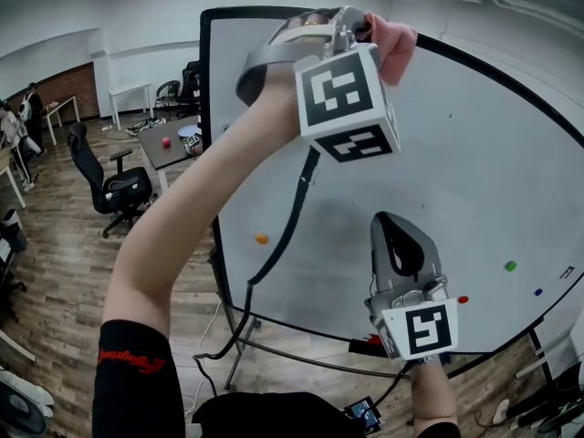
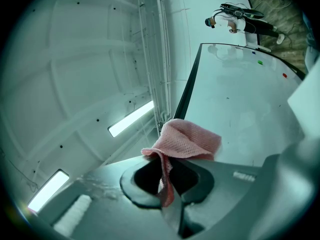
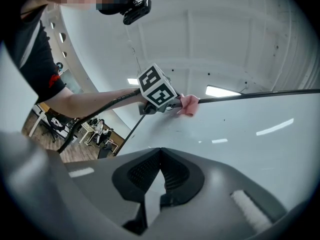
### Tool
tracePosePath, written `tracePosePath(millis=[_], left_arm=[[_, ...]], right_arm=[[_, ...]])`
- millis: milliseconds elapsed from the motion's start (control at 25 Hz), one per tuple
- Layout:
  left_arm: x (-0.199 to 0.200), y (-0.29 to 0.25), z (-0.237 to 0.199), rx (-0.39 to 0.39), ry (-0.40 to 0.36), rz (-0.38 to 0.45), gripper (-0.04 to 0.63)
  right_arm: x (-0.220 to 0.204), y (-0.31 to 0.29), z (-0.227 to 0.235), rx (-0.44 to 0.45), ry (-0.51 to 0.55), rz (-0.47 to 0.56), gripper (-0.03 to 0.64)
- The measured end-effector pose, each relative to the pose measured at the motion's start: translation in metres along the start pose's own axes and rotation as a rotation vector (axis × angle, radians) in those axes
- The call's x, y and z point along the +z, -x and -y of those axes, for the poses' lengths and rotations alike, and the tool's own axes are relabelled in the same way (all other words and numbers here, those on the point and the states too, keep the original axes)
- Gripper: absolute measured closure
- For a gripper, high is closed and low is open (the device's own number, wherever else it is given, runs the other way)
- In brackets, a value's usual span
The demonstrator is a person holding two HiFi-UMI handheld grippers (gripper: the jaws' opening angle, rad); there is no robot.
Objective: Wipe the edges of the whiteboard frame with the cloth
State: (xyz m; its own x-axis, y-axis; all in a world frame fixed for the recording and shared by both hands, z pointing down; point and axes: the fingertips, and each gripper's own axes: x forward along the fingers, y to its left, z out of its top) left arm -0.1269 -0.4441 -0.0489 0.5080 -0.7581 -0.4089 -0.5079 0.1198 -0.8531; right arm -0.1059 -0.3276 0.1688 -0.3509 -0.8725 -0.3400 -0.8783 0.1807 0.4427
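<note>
Pink waffle-weave cloth (image 2: 185, 141), held in my left gripper (image 2: 165, 176) against the whiteboard frame (image 2: 184, 94).

Cloth: soft, open-mesh knit, bunched into a loose fold. One tail is pinched between the left gripper's smooth grey jaws and the rest spills past the tips. It touches the thin black top rail where that rail meets the glossy white whiteboard (image 1: 474, 181). Board: flat and reflective, with small round orange (image 1: 262, 239), green (image 1: 510, 265) and red (image 1: 463, 299) magnets. My right gripper (image 3: 160, 154) has ribbed dark pads, pressed together on nothing. I see it low before the board face, well apart from the cloth.
</note>
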Motion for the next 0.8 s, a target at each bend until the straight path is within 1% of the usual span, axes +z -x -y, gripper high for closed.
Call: tracePosePath(millis=[160, 400, 600, 800], left_arm=[[-0.029, 0.014, -0.019, 0.01, 0.008, 0.003, 0.574], [-0.053, 0.018, -0.03, 0.02, 0.004, 0.001, 0.574], [-0.09, 0.023, -0.044, 0.02, 0.011, 0.001, 0.574], [-0.1, 0.027, -0.051, 0.021, 0.016, -0.005, 0.574]], right_arm=[[0.008, -0.019, -0.03, 0.007, 0.002, 0.002, 0.615], [0.013, -0.041, -0.049, 0.016, 0.007, 0.017, 0.615], [0.015, -0.069, -0.079, 0.02, 0.01, 0.012, 0.615], [0.018, -0.074, -0.087, 0.021, 0.012, 0.012, 0.615]])
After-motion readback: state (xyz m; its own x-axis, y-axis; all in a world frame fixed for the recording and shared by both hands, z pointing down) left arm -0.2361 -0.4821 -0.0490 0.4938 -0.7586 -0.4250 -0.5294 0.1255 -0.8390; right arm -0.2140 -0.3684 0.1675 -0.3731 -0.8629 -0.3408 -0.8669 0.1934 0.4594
